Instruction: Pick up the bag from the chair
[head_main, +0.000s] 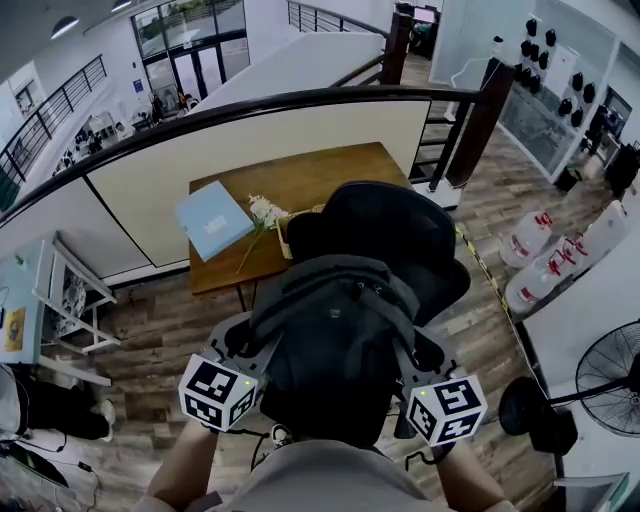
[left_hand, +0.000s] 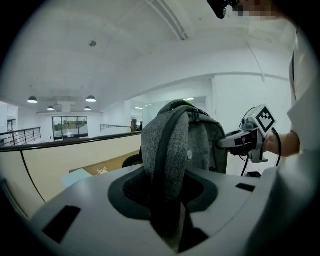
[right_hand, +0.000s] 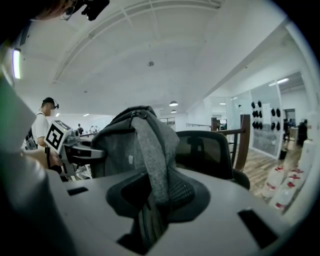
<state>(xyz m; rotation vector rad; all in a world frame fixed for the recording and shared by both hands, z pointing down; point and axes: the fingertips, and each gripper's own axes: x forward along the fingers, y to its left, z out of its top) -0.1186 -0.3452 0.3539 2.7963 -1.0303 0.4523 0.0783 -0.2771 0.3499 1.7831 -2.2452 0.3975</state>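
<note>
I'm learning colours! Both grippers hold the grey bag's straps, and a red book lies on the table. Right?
No: the head view shows the book is light blue, not red. It lies on the table, and the left gripper and right gripper hold the straps of the grey bag.

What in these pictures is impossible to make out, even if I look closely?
- Seat of the chair: head view, hidden under the bag.
- Bag's underside: no view shows it.
- Any print on the blue book: head view, too small.
- Floor fan: head view, cut by the right edge.
</note>
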